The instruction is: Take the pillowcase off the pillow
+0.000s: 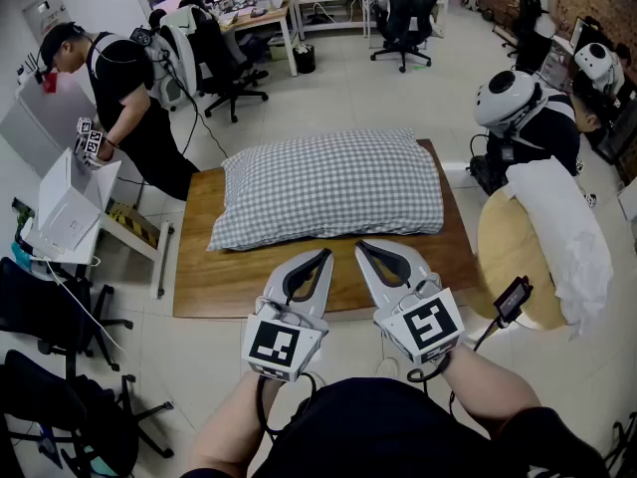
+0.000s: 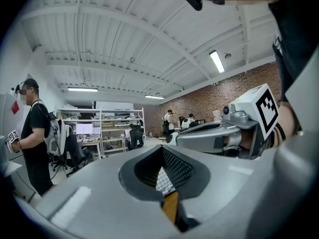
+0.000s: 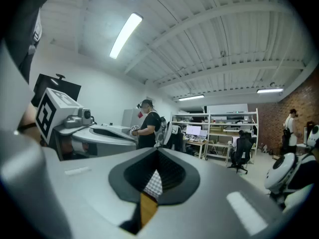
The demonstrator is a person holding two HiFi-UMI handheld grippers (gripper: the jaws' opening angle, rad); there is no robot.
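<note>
Wooden table [image 1: 199, 267] | checked pillow [image 1: 328, 187] on top | left tongs [image 1: 326, 254] closed | right tongs [image 1: 360, 246] closed

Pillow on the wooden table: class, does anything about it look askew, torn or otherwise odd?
Nothing stands out. The pillow lies flat on the wooden table, roughly square to its edges. Its checked pillowcase is fully on, with no tear or stain visible.
</note>
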